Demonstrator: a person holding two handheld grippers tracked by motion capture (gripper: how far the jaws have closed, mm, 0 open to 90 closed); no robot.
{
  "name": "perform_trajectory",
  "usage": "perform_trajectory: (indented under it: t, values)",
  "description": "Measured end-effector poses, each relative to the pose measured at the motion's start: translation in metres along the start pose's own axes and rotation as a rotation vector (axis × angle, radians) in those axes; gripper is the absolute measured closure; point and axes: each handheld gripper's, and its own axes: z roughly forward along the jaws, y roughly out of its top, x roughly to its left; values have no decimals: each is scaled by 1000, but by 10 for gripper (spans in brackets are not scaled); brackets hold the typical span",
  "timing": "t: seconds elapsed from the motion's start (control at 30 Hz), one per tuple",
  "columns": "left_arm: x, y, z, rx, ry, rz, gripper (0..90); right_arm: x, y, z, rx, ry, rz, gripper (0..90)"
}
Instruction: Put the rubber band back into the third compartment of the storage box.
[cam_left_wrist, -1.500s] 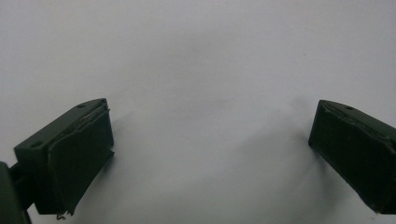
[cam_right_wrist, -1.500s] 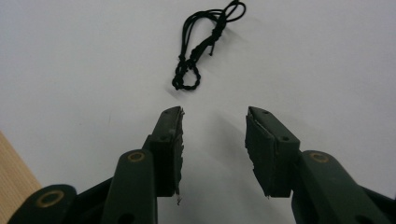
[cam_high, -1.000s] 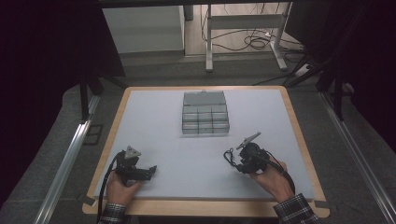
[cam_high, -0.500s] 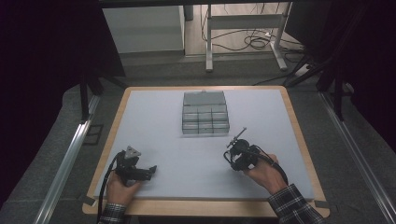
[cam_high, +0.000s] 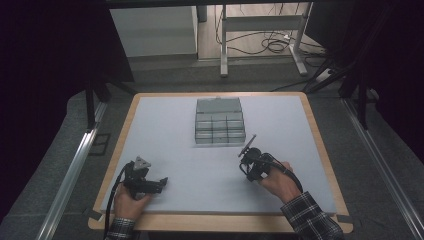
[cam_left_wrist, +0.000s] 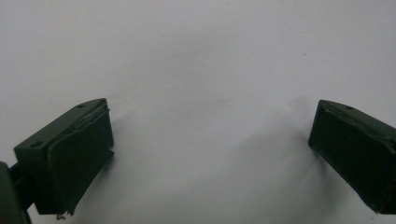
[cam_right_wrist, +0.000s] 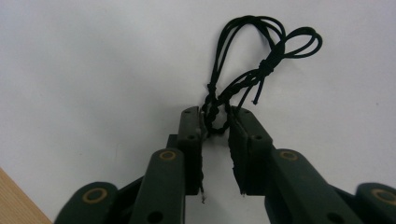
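A black cord (cam_right_wrist: 261, 60), knotted into loops with a twisted tail, lies on the white table mat (cam_high: 200, 165). My right gripper (cam_right_wrist: 215, 122) points at it, and the twisted tail sits between the two pads. The jaws have just been closing around it, and a narrow gap still shows between the pads. In the high view the right gripper (cam_high: 246, 154) is at the front right, with the cord (cam_high: 250, 142) reaching out past its tips. My left gripper (cam_high: 163, 183) rests at the front left. Its jaws stand wide open in the left gripper view (cam_left_wrist: 210, 149), with bare mat between them.
A grey compartment box (cam_high: 219, 125) with its lid folded back stands at the middle of the mat, just beyond the right gripper. The wooden table edge (cam_high: 320, 150) frames the mat. Metal rails and a desk frame lie on the floor around the table.
The right hand has slid left across the mat, closer to the box's front corner, and its jaws have narrowed. The left hand has kept still.
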Motion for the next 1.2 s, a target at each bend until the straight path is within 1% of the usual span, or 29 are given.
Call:
perform_trajectory:
  t: [0.07, 0.1, 0.23, 0.3, 0.33, 0.47, 0.57, 0.73, 0.77, 0.83, 0.87, 1.03, 1.2]
  values:
    - [0, 0, 0, -2, 0, -2, 0, 0, 0, 0, 3, -4, 2, 753]
    - [0, 0, 0, -1, 0, -1, 0, -1, 1, 0, 8, -1, 10, 775]
    - [0, 0, 0, -2, 0, -2, 0, -1, 3, 1, 19, -1, 12, 836]
    - [0, 0, 0, -2, 0, -2, 0, -1, 3, 1, 25, 1, 16, 852]
    - [0, 0, 0, -2, 0, -2, 0, -2, 4, 1, 29, 5, 25, 863]
    - [0, 0, 0, -2, 0, -2, 0, -4, 3, 0, 26, 19, 34, 871]
    - [0, 0, 0, -2, 0, -2, 0, -6, 0, 0, 10, 38, 52, 874]
    - [0, 0, 0, -2, 0, -2, 0, -8, -2, -3, -9, 44, 70, 876]
    - [0, 0, 0, -2, 0, -2, 0, -9, -3, -6, -15, 48, 76, 876]
    - [0, 0, 0, -2, 0, -2, 0, -10, -3, -7, -20, 43, 69, 876]
    - [0, 0, 0, -2, 0, -2, 0, -10, -3, -9, -22, 46, 79, 876]
    - [0, 0, 0, -2, 0, -3, 0, -11, -3, -15, -36, 48, 89, 876]
    - [0, 0, 0, -2, 0, -2, 0, -12, -2, -20, -45, 46, 90, 876]
